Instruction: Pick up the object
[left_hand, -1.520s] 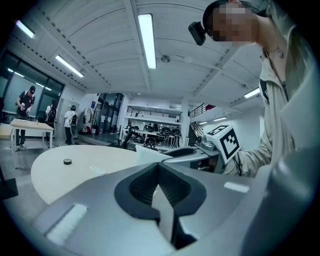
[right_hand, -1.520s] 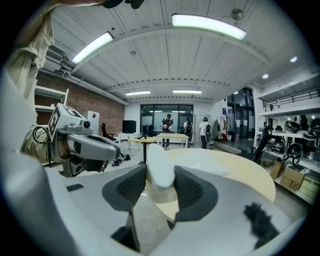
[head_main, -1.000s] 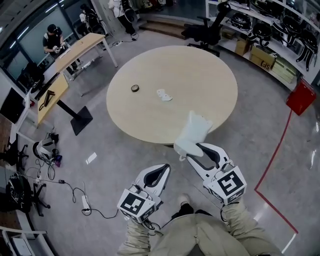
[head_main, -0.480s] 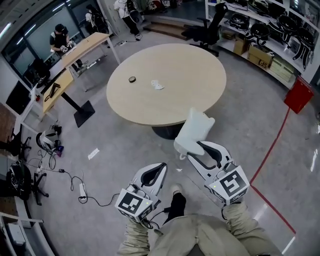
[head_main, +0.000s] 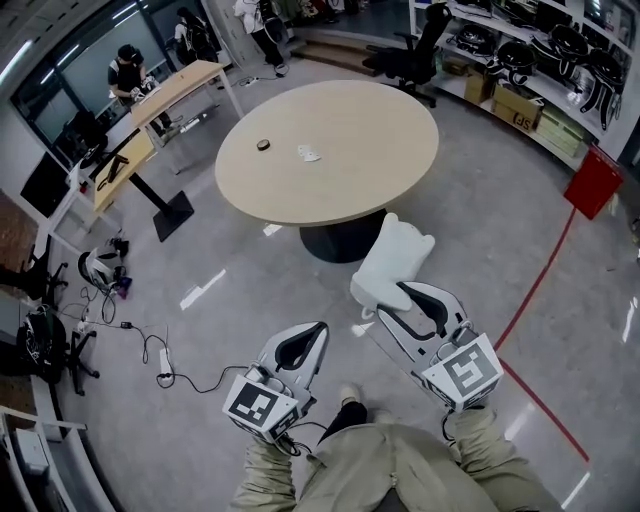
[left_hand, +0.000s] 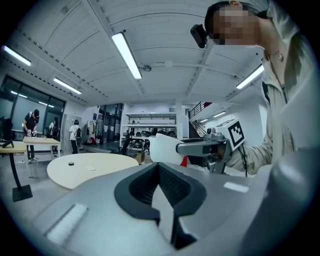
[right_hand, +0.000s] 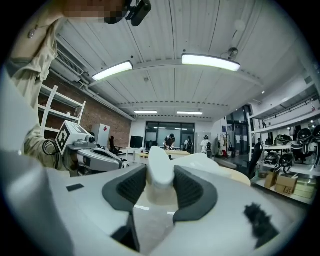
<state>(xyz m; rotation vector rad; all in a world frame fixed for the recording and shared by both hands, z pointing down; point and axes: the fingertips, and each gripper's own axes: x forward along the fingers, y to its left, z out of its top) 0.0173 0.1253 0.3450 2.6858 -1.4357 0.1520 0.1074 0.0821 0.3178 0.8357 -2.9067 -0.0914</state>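
Note:
My right gripper (head_main: 385, 300) is shut on a white, soft pouch-like object (head_main: 395, 262), which sticks out beyond the jaws over the grey floor. In the right gripper view the object (right_hand: 161, 172) sits squeezed between the two dark pads (right_hand: 131, 187). The left gripper view shows it (left_hand: 162, 148) off to the right, in the other gripper. My left gripper (head_main: 312, 335) hangs beside it at the lower left, shut, with nothing between its jaws (left_hand: 159, 172). Both grippers are held well short of the round table (head_main: 400, 130).
A small black ring (head_main: 262, 145) and a white scrap (head_main: 308, 153) lie on the table. A desk (head_main: 170, 90) with people stands far left. Cables and a power strip (head_main: 165, 360) lie on the floor at left. A red line (head_main: 540, 290) and red bin (head_main: 590, 185) are at right.
Both grippers and the person have backed away from the round table, which now lies farther off. The white object went from over the table's near edge to over the floor, still gripped.

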